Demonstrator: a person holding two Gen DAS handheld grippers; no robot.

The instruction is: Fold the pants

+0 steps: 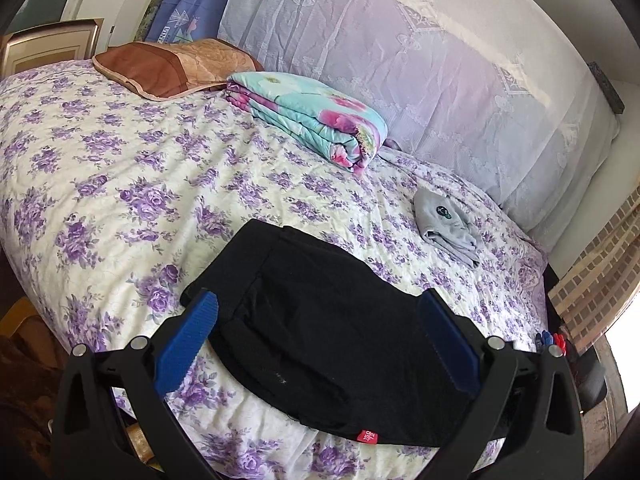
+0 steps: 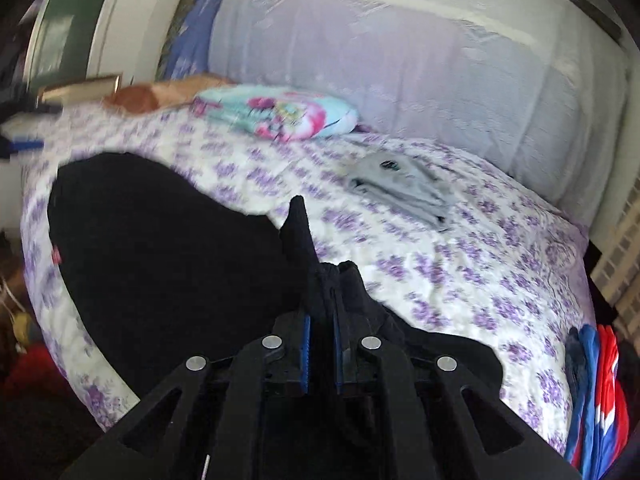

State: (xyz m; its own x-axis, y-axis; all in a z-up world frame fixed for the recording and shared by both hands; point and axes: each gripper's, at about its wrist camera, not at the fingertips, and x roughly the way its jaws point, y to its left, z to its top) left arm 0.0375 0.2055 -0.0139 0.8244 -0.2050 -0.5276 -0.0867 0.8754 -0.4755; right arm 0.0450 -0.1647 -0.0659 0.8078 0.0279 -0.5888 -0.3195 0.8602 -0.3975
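Pants lie at the bed's near edge; right tool clamps a bunched bit of them, left tool open w/ jaws straddling them.

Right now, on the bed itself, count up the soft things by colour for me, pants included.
Black pants: 1
Grey folded garment: 1
Turquoise and pink floral quilt: 1
Brown pillow: 1
Total: 4
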